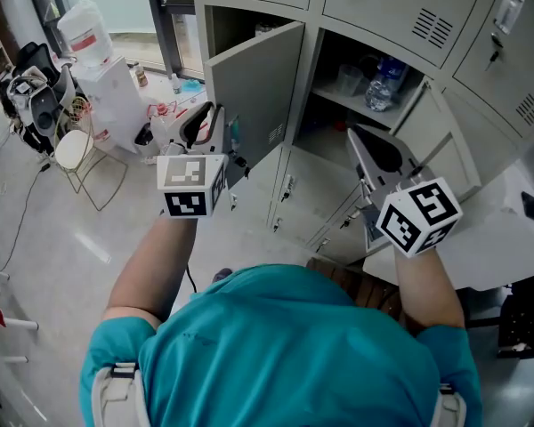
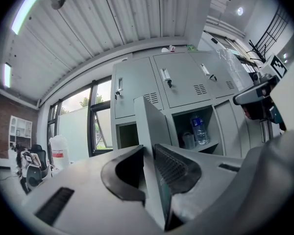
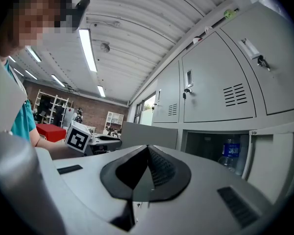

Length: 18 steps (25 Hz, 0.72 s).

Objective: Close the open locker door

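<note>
At the centre left of the head view, my left gripper (image 1: 212, 118) has the free edge of the locker door (image 1: 258, 87) between its jaws. They stand partly apart, and in the left gripper view the pads look to lie against both faces of the panel, so I judge it a grip. My right gripper (image 1: 356, 136), at the centre right, has its jaws together on nothing.

The closing has hardly begun. The door hangs wide, swung toward the left of the frame, and its compartment (image 1: 325, 105) lies bare, with a water bottle (image 1: 383, 83) and a plastic cup (image 1: 349, 78) on the shelf. The whole swing back is left.

The door is a flat grey metal panel, thin at the edge, with vent slots low down.
</note>
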Each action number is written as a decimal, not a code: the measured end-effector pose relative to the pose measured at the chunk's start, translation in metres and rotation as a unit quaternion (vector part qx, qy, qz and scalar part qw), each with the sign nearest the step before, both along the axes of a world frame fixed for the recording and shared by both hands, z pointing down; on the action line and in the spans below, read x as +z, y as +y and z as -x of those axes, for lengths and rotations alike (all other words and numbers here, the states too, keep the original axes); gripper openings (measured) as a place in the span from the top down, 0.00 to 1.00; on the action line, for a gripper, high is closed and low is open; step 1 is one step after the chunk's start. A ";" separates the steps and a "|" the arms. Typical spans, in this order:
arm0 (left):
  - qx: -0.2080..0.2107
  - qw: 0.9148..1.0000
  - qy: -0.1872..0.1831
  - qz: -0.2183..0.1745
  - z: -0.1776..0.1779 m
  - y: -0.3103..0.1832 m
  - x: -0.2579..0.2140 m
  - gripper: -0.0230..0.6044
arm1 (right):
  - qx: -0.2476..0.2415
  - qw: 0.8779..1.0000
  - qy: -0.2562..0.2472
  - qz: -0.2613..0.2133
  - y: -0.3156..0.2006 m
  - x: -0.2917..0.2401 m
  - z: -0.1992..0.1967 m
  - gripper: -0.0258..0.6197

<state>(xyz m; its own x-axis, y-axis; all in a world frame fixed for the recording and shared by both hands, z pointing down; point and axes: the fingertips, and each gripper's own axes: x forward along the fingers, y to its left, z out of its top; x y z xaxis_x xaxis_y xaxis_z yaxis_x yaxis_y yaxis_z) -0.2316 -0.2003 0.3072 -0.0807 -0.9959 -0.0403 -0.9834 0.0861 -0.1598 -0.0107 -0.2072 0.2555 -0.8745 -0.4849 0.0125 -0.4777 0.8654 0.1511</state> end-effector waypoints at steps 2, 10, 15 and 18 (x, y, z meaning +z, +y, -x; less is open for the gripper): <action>-0.003 1.000 -0.001 0.000 0.006 -0.002 0.001 0.84 | 0.002 1.000 0.002 0.000 -0.002 0.001 0.003 0.96; 0.001 1.000 -0.002 -0.003 0.036 -0.017 -0.002 0.85 | 0.011 1.000 0.002 0.002 -0.017 0.001 0.026 0.96; 0.011 1.000 0.000 -0.004 0.060 -0.032 -0.002 0.85 | 0.020 1.000 0.003 0.003 -0.028 0.002 0.048 0.96; 0.023 1.000 0.003 -0.002 0.074 -0.043 -0.002 0.85 | 0.026 1.000 0.002 0.004 -0.037 0.000 0.064 0.96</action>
<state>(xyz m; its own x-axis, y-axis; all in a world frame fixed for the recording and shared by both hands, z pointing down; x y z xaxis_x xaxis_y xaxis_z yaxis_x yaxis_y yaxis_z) -0.3059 -0.2432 0.3056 -0.0360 -0.9983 -0.0449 -0.9871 0.0425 -0.1545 -0.0744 -0.2439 0.2558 -0.8486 -0.5287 0.0189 -0.5208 0.8411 0.1462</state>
